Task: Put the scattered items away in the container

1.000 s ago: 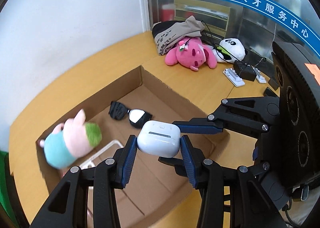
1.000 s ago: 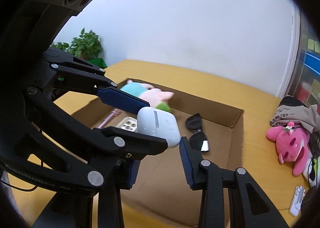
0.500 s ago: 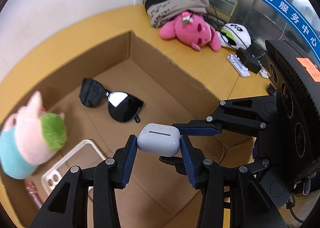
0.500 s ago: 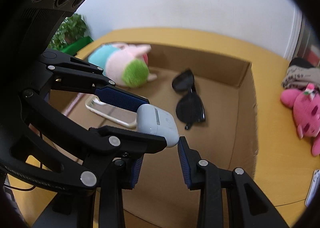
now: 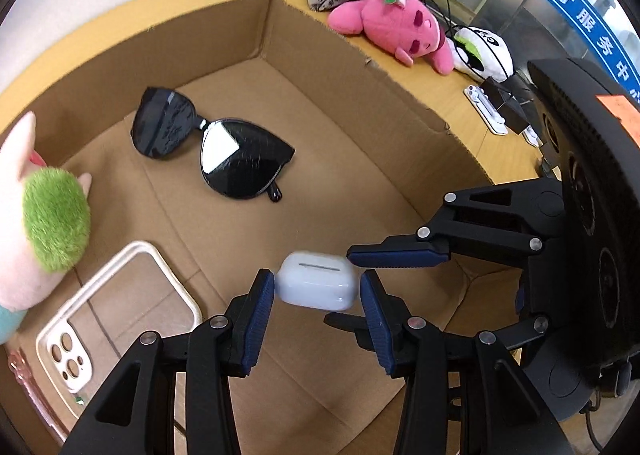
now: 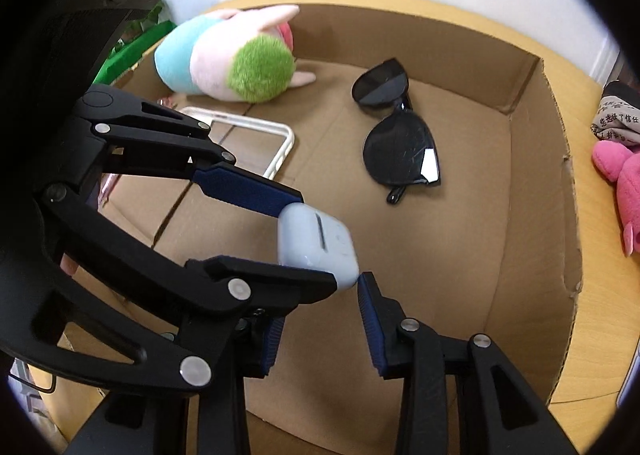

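Two tongs over the box: my left tongs clamp the earbud case, long axis crosswise, above bare floor; right tongs narrow, empty.

Left hand-held gripper is pointing steeply downward, its blue pads pinching the white earbud case from both sides. Right hand-held gripper is angling down alongside, jaws partly apart, gripping nothing.

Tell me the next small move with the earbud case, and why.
Probably lower the white earbud case a little further, then release. The left tool grips it above a bare patch of the cardboard box floor, away from the sunglasses and phone case.
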The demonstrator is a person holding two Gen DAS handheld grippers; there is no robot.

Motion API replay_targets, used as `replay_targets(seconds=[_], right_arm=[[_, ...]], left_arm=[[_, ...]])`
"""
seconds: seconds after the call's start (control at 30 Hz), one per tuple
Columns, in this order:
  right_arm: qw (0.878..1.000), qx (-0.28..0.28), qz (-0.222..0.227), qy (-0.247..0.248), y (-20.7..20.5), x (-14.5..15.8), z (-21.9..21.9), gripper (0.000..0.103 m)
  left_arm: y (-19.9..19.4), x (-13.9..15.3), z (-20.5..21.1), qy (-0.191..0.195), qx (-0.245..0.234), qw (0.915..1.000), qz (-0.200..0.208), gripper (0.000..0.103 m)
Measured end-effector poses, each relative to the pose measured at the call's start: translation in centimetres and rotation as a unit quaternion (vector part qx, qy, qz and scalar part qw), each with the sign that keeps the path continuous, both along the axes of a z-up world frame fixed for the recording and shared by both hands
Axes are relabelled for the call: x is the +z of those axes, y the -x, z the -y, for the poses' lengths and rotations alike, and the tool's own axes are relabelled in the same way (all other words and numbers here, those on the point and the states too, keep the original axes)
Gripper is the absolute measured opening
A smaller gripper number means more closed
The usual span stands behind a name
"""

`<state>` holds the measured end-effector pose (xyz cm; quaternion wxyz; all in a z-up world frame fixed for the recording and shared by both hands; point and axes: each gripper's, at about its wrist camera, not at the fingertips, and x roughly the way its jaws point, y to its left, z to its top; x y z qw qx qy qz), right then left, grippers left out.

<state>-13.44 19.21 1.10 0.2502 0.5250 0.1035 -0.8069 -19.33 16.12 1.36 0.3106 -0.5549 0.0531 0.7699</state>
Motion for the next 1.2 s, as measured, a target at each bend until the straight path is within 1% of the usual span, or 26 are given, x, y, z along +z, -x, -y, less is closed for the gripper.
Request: replay_targets(seconds=[0.1,0.13,0.17,0.2,0.23,0.27,0.33,0.4,0.43,0.47,0.5,0.53,0.57,0.63,0.7,0.77,0.83,0.9,0.93,0.97,1.03,1.13,1.2], right_arm=[[1.000,-0.002,0.006,-0.007,-0.2,0.0,-0.2,0.039],[1.000,-0.002,0.008,-0.005,-0.3,0.0,-0.3,0.041],[1.000,-0.002,0.009,-0.001,-0.5,0.1,-0.4,0.048],[1.000,-0.001,0.008,0.003,-0.8,0.3,-0.6,0.051],[1.000,0.000,0.003,0.007,-1.2,0.6,-0.6,0.054],[1.000,0.000,-0.003,0.010,-1.6,1.0,-0.7,0.055],[1.000,-0.002,-0.022,0.016,-2.6,2.0,-1.0,0.055],[0.998,-0.011,-0.050,0.026,-4.0,3.4,-1.4,0.061],[0.997,-0.017,-0.066,0.032,-4.7,4.1,-1.6,0.067],[0.995,-0.027,-0.086,0.043,-5.6,4.9,-1.9,0.073],[0.993,-0.038,-0.102,0.055,-6.4,5.6,-2.1,0.076],[0.990,-0.047,-0.115,0.067,-7.0,5.9,-2.2,0.079],[0.987,-0.056,-0.128,0.081,-7.7,6.2,-2.2,0.079],[0.981,-0.070,-0.150,0.105,-9.5,6.3,-2.0,0.079],[0.976,-0.085,-0.169,0.110,-10.2,5.8,-1.2,0.079],[0.972,-0.108,-0.179,0.104,-11.0,4.9,-0.8,0.079],[0.971,-0.128,-0.181,0.092,-10.9,3.6,-0.3,0.079],[0.970,-0.135,-0.183,0.080,-10.9,2.3,0.1,0.079],[0.969,-0.137,-0.193,0.076,-11.2,1.9,0.2,0.080],[0.965,-0.139,-0.211,0.074,-11.6,1.7,0.2,0.082],[0.959,-0.146,-0.232,0.078,-12.4,1.5,0.0,0.083],[0.946,-0.153,-0.276,0.081,-13.1,1.0,0.1,0.086],[0.940,-0.157,-0.292,0.084,-13.4,0.8,0.0,0.087]], left_arm=[[-0.2,0.0,0.1,0.009,0.006,0.9999,-0.003,0.054],[-0.3,0.1,0.2,0.010,0.008,0.9999,-0.004,0.057],[-0.5,0.3,0.4,0.010,0.012,0.9999,-0.007,0.058],[-0.7,0.6,0.6,0.009,0.016,0.9998,-0.010,0.059],[-0.9,0.9,0.8,0.006,0.019,0.9997,-0.014,0.060],[-1.3,1.5,1.2,0.003,0.024,0.9995,-0.019,0.062],[-2.7,2.9,2.0,-0.004,0.041,0.9983,-0.041,0.068],[-4.4,4.5,3.0,-0.007,0.059,0.9956,-0.072,0.073],[-5.5,5.3,3.5,-0.008,0.074,0.9929,-0.093,0.077],[-6.9,6.2,4.1,-0.008,0.091,0.9889,-0.118,0.081],[-8.1,6.9,4.8,-0.007,0.106,0.9844,-0.140,0.086],[-9.5,7.5,5.6,-0.005,0.124,0.9788,-0.163,0.089],[-11.0,7.8,6.5,-0.003,0.144,0.9719,-0.186,0.091],[-13.4,7.9,8.3,0.009,0.189,0.9566,-0.222,0.103],[-15.2,7.2,10.2,0.017,0.230,0.9423,-0.242,0.103],[-16.4,5.7,12.0,0.027,0.278,0.9276,-0.248,0.103],[-17.1,4.0,13.5,0.039,0.317,0.9131,-0.254,0.103],[-17.5,2.3,14.5,0.053,0.348,0.8987,-0.262,0.103],[-17.7,1.6,14.7,0.059,0.356,0.8935,-0.267,0.103],[-17.9,1.0,14.9,0.063,0.358,0.8908,-0.272,0.103],[-18.4,-0.1,14.9,0.063,0.350,0.8892,-0.287,0.103],[-19.3,-0.2,15.0,0.052,0.351,0.8779,-0.322,0.103],[-19.8,-0.3,15.0,0.047,0.352,0.8721,-0.337,0.103]])
